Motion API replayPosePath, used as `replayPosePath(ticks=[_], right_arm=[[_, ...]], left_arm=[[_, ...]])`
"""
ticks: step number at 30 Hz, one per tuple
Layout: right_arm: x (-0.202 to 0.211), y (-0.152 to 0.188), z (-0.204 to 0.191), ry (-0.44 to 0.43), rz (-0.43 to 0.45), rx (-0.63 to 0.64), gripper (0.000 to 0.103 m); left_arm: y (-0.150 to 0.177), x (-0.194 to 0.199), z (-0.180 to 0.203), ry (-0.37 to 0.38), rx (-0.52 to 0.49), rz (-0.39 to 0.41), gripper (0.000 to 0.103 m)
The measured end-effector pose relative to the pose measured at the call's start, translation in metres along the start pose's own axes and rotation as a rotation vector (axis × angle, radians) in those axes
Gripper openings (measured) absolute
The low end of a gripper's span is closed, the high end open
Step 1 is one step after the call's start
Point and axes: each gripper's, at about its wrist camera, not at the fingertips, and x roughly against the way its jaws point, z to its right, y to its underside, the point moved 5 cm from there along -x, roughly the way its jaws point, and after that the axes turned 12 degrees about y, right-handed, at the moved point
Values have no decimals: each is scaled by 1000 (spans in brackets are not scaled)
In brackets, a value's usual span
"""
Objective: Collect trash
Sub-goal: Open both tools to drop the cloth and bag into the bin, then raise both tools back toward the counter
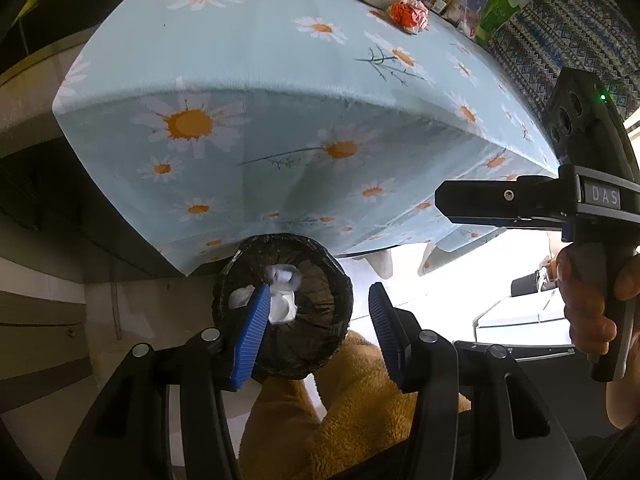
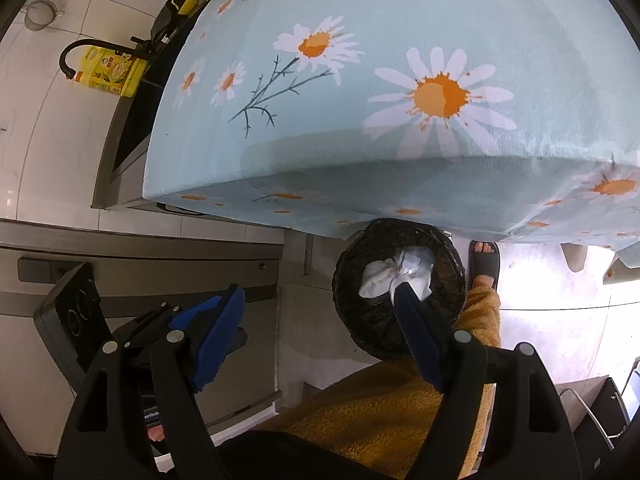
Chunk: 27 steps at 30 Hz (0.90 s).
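Left gripper (image 1: 320, 336) jaws part-open, empty, over black-lined bin (image 1: 316, 356) w/ white trash (image 1: 282, 300) inside. Right gripper (image 2: 316, 316) wide, empty. Orange wrapper (image 1: 408, 14) on bench, 12 o'clock, nearer right.

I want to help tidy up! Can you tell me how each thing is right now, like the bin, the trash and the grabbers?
Bin: upright on the floor, black liner, open top.
White trash: crumpled, inside the bin.
Left gripper: open above the bin, nothing pinched.
Right gripper: open, holding nothing.
Orange wrapper: crumpled, lying on the tablecloth, not collected yet.
Tablecloth: spread over the table.
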Motion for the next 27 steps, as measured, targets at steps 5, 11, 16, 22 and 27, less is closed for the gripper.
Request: replayPosePath(ticks=[5, 11, 16, 22, 27], right_arm=[[4, -2, -3, 2, 8, 7, 77], [13, -4, -7, 6, 25, 16, 77], [27, -5, -9, 8, 54, 23, 77], [51, -8, -8, 19, 104, 26, 77], [77, -14, -3, 30, 162, 25, 77]], left_arm=[[-3, 5, 2, -1, -5, 13, 49], [-9, 14, 6, 3, -14, 38, 49], [-14, 24, 14, 9, -34, 61, 49], [-25, 36, 31, 18, -78, 86, 49], [-39, 51, 44, 13, -115, 120, 53]])
